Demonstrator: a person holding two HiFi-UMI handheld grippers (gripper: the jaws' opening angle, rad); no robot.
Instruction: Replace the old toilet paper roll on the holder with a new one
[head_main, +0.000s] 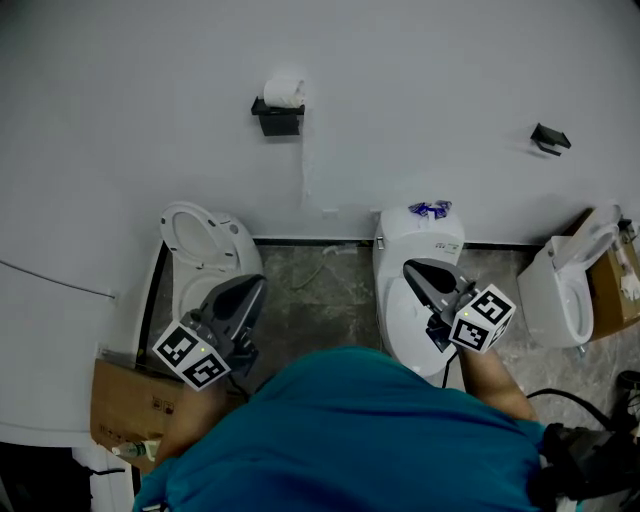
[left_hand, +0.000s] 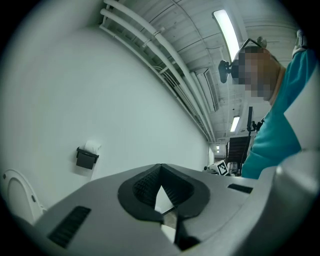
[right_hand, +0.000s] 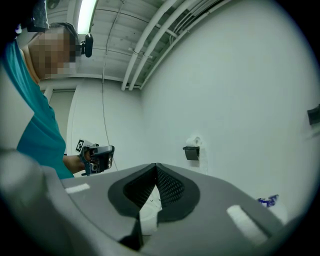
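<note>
**A:** Where's the old one?

**B:** The white toilet paper roll (head_main: 285, 90) sits on the black holder (head_main: 278, 118), high on the wall (head_main: 430, 70), with a strip of paper (head_main: 304, 165) trailing below. It's well apart from both tools

**A:** And the tools?

**B:** The left tool (head_main: 254, 287) and right tool (head_main: 413, 268) are both closed on nothing

**A:** How will it handle?

**B:** Light, soft and easily crushed, I'd judge, so pinch gently across the wound paper. The holder looks rigid, boxy and matte

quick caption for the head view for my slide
Left gripper and right gripper, jaws shut and empty, pointing toward a wall holder bearing a toilet paper roll.
</note>
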